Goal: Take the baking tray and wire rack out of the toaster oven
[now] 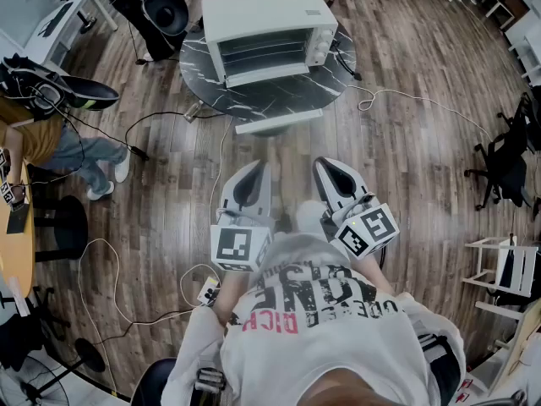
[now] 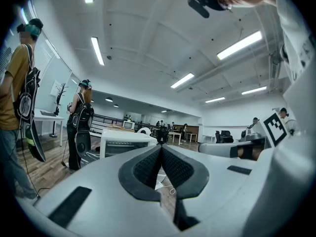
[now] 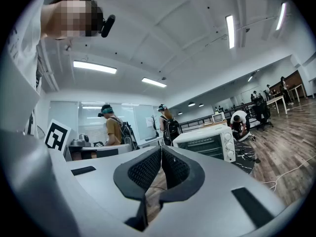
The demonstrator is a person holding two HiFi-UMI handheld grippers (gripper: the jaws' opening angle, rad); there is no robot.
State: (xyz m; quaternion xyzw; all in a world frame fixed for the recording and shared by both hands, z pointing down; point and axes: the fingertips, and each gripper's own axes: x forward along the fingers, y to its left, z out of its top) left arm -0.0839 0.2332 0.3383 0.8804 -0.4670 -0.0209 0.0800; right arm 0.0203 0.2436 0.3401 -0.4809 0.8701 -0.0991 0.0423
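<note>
A white toaster oven stands on a round dark marble table, its glass door closed. Thin bars of a rack show faintly behind the glass; I cannot make out a baking tray. My left gripper and right gripper are held side by side close to my body, over the wooden floor and well short of the table. Both are shut with nothing between the pads. The oven shows ahead in the left gripper view past the shut left gripper, and in the right gripper view past the right gripper.
Cables trail across the floor between me and the table. A person with a headset sits at the left, and another person stands beside the table. An office chair and a white shelf are at the right.
</note>
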